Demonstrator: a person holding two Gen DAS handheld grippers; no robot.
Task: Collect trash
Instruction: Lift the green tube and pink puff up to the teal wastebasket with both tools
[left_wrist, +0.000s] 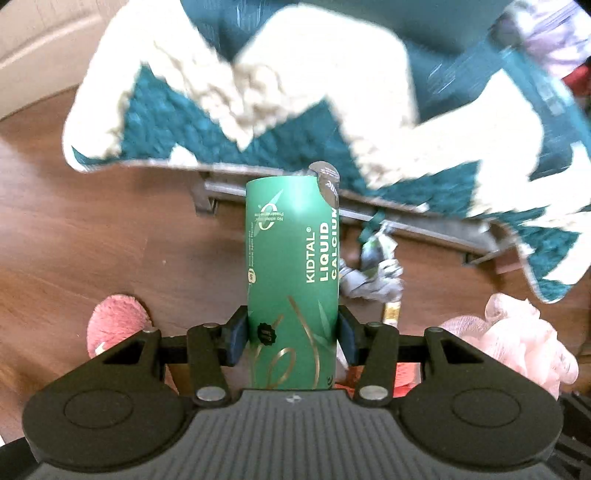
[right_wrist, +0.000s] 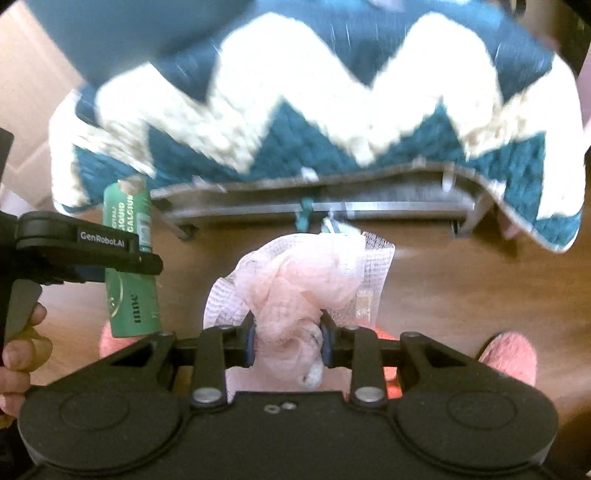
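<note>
Left wrist view: our left gripper is clenched on the lower part of a green carton, which stands out along the fingers above the wood floor. We judge it light, stiff but crushable card with a glossy skin; gripping its flat sides low down suits it. More crumpled wrappers lie on the floor by the bed frame.

Right wrist view: our right gripper grasps a pink mesh wad, its pads squeezing the bundle's lower end. We judge it soft, featherlight and springy, best pinched through its thickest bunch so loose folds don't slip.
</note>
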